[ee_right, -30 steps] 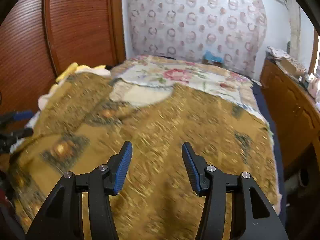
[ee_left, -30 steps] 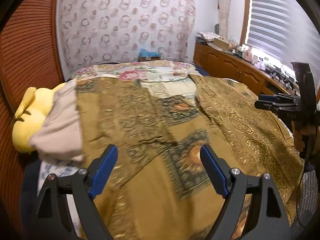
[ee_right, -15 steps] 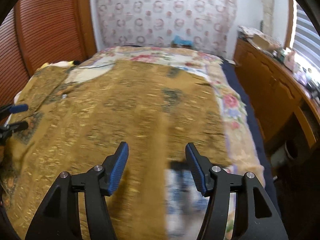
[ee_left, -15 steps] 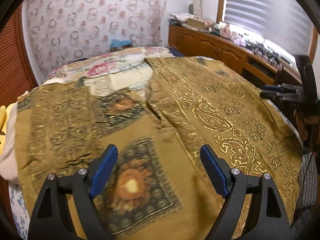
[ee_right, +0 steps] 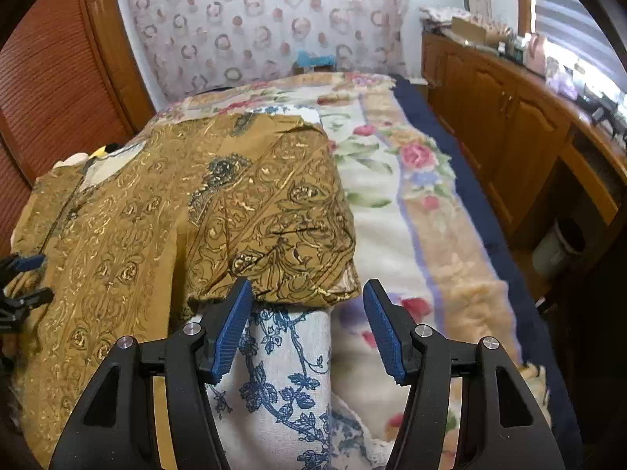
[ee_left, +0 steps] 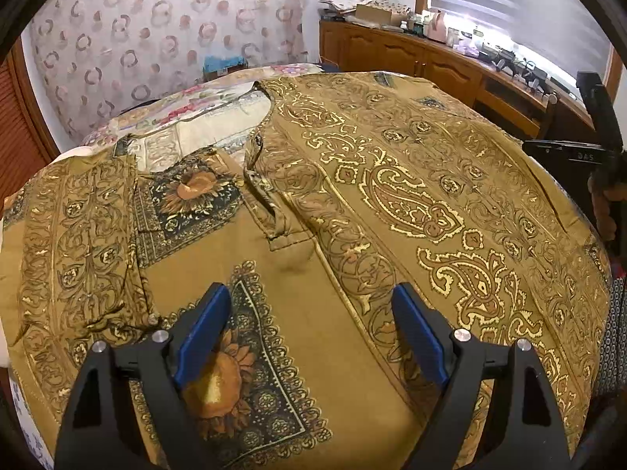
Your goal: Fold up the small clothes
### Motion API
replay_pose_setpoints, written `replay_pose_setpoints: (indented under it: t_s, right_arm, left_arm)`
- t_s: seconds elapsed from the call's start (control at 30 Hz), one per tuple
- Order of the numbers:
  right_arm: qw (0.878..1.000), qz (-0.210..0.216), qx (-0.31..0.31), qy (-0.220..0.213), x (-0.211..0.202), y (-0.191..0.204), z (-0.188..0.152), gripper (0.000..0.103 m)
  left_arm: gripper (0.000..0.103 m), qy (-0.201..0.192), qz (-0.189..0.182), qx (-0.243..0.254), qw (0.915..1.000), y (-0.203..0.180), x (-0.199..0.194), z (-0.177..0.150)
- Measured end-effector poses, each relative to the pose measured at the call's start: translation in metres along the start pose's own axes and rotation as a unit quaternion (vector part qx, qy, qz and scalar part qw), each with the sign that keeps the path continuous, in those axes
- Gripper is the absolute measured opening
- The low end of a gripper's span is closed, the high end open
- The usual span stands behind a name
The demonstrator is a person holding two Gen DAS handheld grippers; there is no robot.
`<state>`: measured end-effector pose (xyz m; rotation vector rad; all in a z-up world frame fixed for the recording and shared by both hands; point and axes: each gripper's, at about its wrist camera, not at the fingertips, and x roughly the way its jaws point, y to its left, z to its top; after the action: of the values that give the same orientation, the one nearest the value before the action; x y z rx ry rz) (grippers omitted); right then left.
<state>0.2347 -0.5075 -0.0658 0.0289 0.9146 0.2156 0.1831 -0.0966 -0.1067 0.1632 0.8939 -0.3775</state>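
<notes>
**Here, a patterned shirt lies spread on the bed with both hand-held grippers over it**

The mustard-gold shirt [ee_left: 352, 196], printed with paisley scrolls and dark sunflower panels, lies spread face up across the bed [ee_right: 392, 203]. Its buttoned placket runs down the middle of the left wrist view, and the neckline opens toward the far end of the bed. A floral blanket [ee_right: 415, 156] with pink roses covers the mattress beneath it, and a white cloth with a blue vine print [ee_right: 282, 372] lies at the near edge.

The left hand-held gripper [ee_left: 309, 337] hangs above the shirt's front, tilted downward, its blue pads spread wide with only the cloth below showing between them; nothing is gripped.

The right hand-held gripper [ee_right: 307, 325] sits over the shirt's short sleeve [ee_right: 274, 211], which lies out to the side on the blanket. Its jaws stand partly apart, and the sleeve's hem edge lies just ahead of the fingertips; whether they touch it I cannot tell. No cloth is pinched.

A wooden cabinet [ee_right: 509, 125] runs along the wall beside the bed, and a curtain with ring motifs [ee_left: 168, 39] hangs behind the head end.
</notes>
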Motion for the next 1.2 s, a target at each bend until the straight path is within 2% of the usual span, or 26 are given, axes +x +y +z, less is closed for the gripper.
replay_pose_setpoints:
  t_s: [0.3,0.53,0.67,0.7,0.73,0.83,0.93,1.07,1.2]
  right_arm:
    - [1.0,0.024,0.011,0.016,0.012,-0.001,0.006,0.06]
    - [1.0,0.023,-0.005,0.014,0.012,0.001,0.009,0.037]
    - [0.998,-0.015,-0.052,0.009,0.008,0.013,0.01,0.024]
    - [0.998,-0.028,-0.061,0.008,0.007,0.015,0.011,0.015]
    - [0.997,-0.035,-0.069,0.006,0.006,0.017,0.012,0.012]
    - [0.995,-0.039,-0.085,-0.016,-0.003,0.023,0.018,0.008]
    - [0.993,-0.047,-0.098,-0.054,-0.021,0.037,0.03,0.008]
    - [0.987,-0.013,-0.128,-0.096,-0.044,0.069,0.042,0.007]
    - [0.98,0.038,-0.171,-0.095,-0.047,0.112,0.036,0.008]
  left_arm:
    - [0.1,0.008,-0.009,0.013,0.9998,-0.006,0.003,0.002]
    - [0.101,0.009,-0.007,0.012,0.9999,-0.006,0.004,0.002]
    - [0.102,0.01,-0.006,0.011,0.9999,-0.007,0.005,0.003]
    - [0.102,0.01,-0.006,0.01,0.9999,-0.007,0.005,0.003]
    - [0.102,0.011,-0.006,0.01,0.9999,-0.007,0.005,0.003]
    - [0.103,0.011,-0.005,0.009,0.9999,-0.005,0.006,0.003]
    - [0.103,0.011,-0.006,0.009,0.9999,-0.005,0.006,0.004]
    - [0.103,0.011,-0.006,0.009,0.9999,-0.004,0.006,0.003]
    - [0.103,0.011,-0.006,0.008,0.9999,-0.004,0.006,0.003]
